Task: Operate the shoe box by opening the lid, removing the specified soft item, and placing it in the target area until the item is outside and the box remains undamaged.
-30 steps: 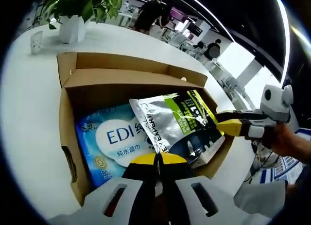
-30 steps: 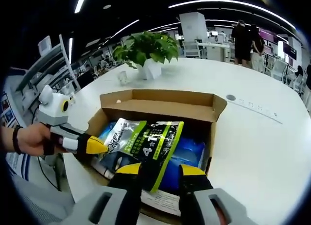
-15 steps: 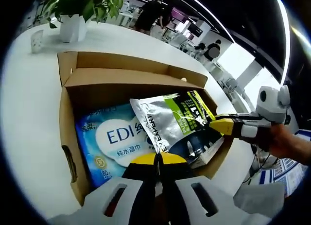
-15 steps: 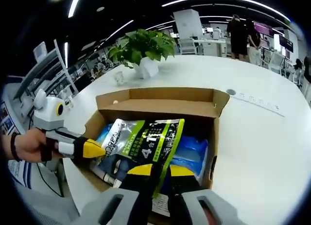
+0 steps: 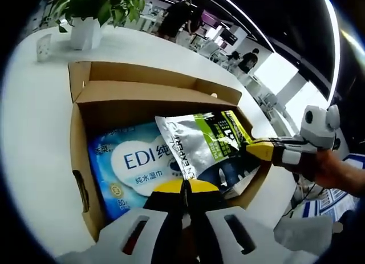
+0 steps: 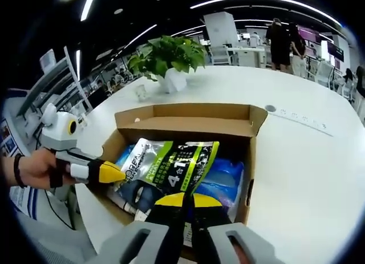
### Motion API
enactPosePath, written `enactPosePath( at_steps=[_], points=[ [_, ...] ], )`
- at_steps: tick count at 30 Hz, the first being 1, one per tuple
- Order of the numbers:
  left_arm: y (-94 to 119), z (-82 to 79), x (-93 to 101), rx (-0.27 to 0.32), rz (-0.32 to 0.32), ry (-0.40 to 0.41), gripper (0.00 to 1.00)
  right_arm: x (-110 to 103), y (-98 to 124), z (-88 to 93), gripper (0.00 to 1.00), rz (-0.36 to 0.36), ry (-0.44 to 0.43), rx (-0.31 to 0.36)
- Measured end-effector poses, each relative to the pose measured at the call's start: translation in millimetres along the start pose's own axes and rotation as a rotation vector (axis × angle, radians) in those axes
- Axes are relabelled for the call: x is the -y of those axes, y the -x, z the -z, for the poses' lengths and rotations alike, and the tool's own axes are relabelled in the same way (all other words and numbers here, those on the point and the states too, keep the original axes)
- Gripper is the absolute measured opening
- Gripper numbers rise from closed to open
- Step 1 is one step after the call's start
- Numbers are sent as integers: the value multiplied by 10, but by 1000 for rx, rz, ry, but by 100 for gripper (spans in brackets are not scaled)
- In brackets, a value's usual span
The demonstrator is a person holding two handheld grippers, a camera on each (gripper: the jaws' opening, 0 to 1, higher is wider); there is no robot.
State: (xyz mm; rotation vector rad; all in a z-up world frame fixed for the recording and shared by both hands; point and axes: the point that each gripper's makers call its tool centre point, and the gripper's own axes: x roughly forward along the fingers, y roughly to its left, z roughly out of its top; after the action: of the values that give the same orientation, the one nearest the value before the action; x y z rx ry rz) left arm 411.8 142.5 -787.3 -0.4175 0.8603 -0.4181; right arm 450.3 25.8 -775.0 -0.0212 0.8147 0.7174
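An open cardboard box point(image 5: 77, 133) point(image 6: 188, 113) lies on a white table, its lid flap folded back. Inside, a silver and green pouch point(image 5: 205, 144) point(image 6: 171, 161) lies tilted on a blue wet-wipes pack point(image 5: 131, 161) point(image 6: 225, 175). My right gripper point(image 6: 183, 200) is shut on the pouch's near edge; in the left gripper view the right gripper point(image 5: 254, 150) comes in from the right onto the pouch. My left gripper point(image 5: 185, 187) point(image 6: 114, 173) is shut at the box's side wall; I cannot tell whether it pinches the cardboard.
A potted plant point(image 5: 85, 24) point(image 6: 171, 61) and a small cup point(image 5: 43, 47) point(image 6: 140, 91) stand beyond the box. Bare white table point(image 6: 296, 161) stretches to one side, with a round port point(image 6: 271, 109) in it. People stand far behind.
My right gripper's jaws, open around the pouch's edge a second ago, have closed on it. The pouch has shifted slightly. The left gripper has stayed put.
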Motion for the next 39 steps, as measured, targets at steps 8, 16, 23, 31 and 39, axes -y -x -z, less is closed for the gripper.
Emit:
enactPosePath(
  at_steps=[8,16,23,31,39],
  points=[
    [27,-41,50,9,2,-11,0,-21,80,-31,0,3,-2,14],
    [40,-167,210,24,16,-43,0,28,239,-129,0,19,-3,51],
    [-26,-292,422,30,44,-80,0,172,427,-161,0,46,-12,78],
    [-189,-327,694,14,75,-120,0,410,671,-118,0,87,-37,107],
    [-392,-265,1051,-14,114,-161,0,702,906,60,0,125,-79,116]
  ],
)
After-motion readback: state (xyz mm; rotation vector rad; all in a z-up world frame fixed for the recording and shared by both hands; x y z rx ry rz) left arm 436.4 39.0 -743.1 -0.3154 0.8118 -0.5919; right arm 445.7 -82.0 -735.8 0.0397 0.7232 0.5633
